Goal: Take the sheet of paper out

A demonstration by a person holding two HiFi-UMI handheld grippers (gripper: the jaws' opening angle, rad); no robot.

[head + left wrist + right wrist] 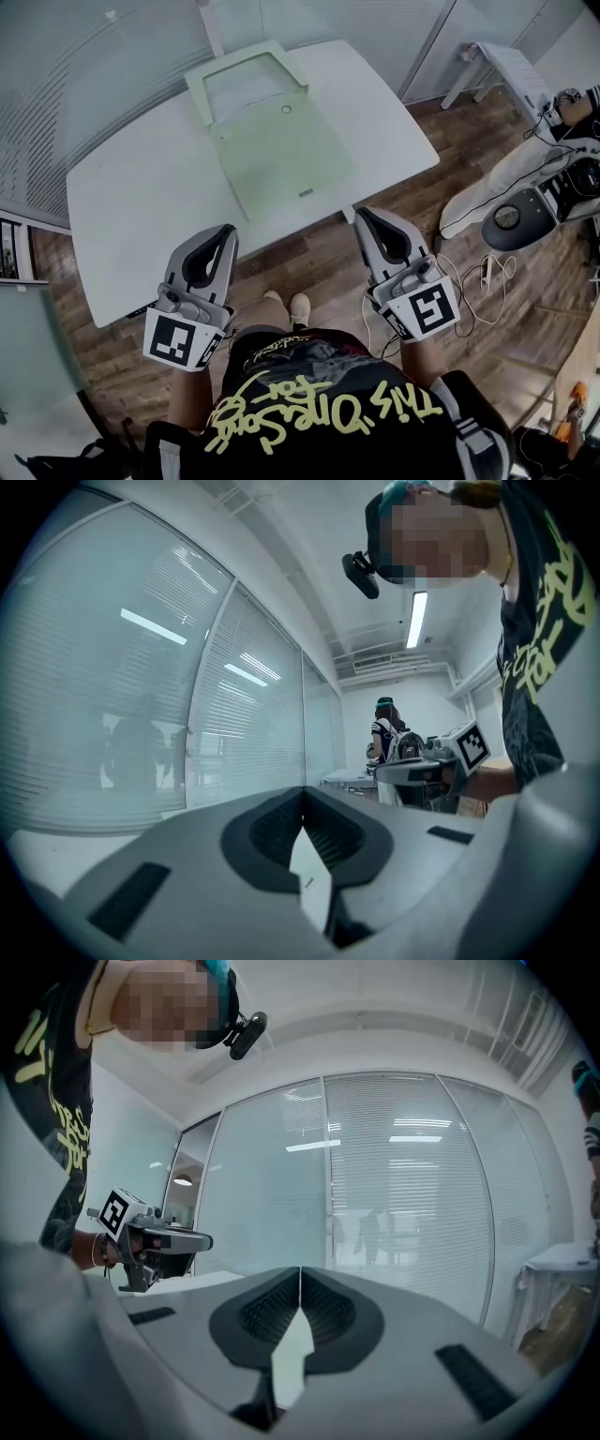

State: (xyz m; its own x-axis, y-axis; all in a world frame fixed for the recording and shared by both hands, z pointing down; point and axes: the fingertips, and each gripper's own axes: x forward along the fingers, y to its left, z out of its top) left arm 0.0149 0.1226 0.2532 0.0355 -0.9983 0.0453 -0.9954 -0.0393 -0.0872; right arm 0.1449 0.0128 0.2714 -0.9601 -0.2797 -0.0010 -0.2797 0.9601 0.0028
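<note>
- Your left tool [223, 234]: jaws pressed together, empty, at near edge of white bench [122, 206], 7 o'clock of pale green folder [281, 159]. Likely staged for reach.
- Folder flat mid-bench, flap open toward 12; sheet presumably inside, not distinguishable.
- Right tool [366, 217], 5 o'clock: likewise closed, empty.
- Folder label unreadable; shirt [319, 412] script starts "This One".

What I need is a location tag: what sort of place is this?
Probably an office or lab room: frosted glass partition walls with slatted blinds, a white rounded table on wood-plank flooring, and a long ceiling strip light.
</note>
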